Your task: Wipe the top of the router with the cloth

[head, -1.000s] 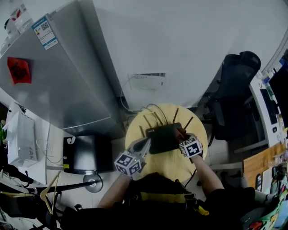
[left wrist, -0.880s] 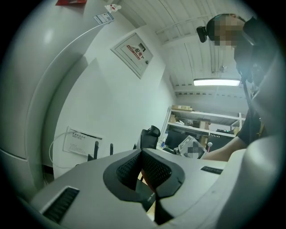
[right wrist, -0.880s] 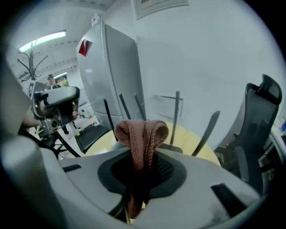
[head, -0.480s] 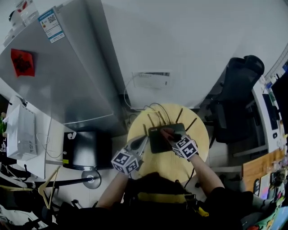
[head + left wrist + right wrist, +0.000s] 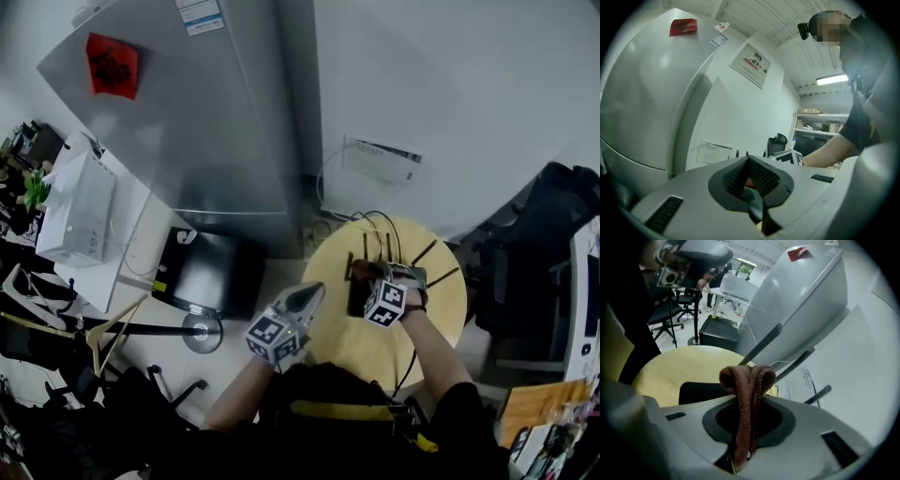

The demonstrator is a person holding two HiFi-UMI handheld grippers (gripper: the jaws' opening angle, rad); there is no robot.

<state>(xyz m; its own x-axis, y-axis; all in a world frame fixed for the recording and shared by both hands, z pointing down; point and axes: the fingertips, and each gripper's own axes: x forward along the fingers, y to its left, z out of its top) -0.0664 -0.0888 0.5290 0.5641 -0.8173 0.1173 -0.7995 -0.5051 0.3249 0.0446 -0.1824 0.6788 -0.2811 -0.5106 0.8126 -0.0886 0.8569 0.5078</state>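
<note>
The left gripper (image 5: 309, 293) hovered at the left edge of the round wooden surface (image 5: 427, 328), its jaws pressed together with nothing between them. The black router (image 5: 357, 296) lay toward the far edge, antennae pointing away. Over it, the right gripper (image 5: 392, 279) had its jaws pinching the folded brown cloth (image 5: 746, 394), which stood out past their tips.

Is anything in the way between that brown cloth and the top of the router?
Nothing visible. The right gripper holds the cloth right at the router; its antennas rise beyond the cloth, at the far edge.
</note>
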